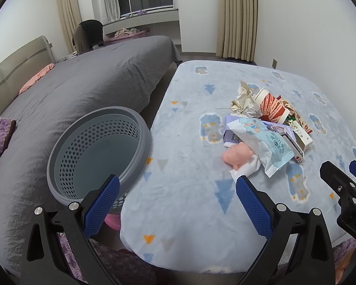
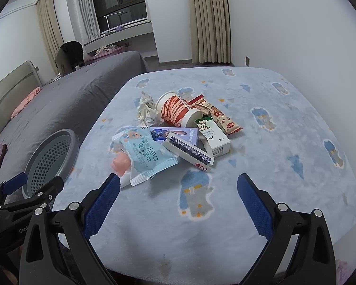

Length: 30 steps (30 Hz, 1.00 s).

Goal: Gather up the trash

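Both tongs, left gripper (image 1: 178,190) & right gripper (image 2: 178,190), were held wide apart, nothing gripped. Trash pile (image 2: 175,133) was found just ahead; basket (image 1: 99,152) was placed alongside, presumably for drop-off.

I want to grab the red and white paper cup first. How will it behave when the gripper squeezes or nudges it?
The paper cup lies on its side, so a nudge would probably roll it. Its thin paper wall likely dents under a firm squeeze. It looks empty, so probably light; the wrappers leaning against it may shift.
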### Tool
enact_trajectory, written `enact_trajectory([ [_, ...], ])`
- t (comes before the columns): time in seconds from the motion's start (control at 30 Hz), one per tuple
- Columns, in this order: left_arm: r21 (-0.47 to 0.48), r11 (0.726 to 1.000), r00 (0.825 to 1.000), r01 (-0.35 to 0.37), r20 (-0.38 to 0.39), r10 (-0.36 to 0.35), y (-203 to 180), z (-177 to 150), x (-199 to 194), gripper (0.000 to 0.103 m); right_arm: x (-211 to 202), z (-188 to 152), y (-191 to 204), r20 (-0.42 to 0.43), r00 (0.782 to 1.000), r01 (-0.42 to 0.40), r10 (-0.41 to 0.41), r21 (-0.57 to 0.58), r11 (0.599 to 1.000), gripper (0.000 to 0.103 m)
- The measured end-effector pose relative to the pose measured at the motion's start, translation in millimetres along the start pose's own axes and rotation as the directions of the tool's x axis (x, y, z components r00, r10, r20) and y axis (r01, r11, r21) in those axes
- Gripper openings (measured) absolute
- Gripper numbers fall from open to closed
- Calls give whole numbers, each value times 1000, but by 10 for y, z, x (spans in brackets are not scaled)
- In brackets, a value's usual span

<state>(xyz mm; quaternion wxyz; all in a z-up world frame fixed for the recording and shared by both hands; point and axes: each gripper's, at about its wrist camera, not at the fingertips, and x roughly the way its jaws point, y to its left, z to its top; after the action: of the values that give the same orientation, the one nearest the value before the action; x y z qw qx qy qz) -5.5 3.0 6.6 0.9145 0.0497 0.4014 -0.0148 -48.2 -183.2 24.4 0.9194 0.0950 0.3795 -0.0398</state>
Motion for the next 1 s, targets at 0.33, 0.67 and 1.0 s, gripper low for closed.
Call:
enact_trajectory([
  [0.33, 1, 1000, 1000, 4, 2, -4, 32, 1, -6, 96, -5, -5, -1, 9, 1000, -2, 2, 3, 1000, 94],
  [0.67, 1, 1000, 1000, 2, 3, -2, 42, -4, -14, 96, -27, 0, 5, 12, 1000, -4, 4, 3, 1000, 94],
  [1.0, 1, 1000, 1000, 2, 4, -2, 39, -7, -15, 96, -37, 2, 1, 11, 1000, -5, 5, 5, 1000, 94],
])
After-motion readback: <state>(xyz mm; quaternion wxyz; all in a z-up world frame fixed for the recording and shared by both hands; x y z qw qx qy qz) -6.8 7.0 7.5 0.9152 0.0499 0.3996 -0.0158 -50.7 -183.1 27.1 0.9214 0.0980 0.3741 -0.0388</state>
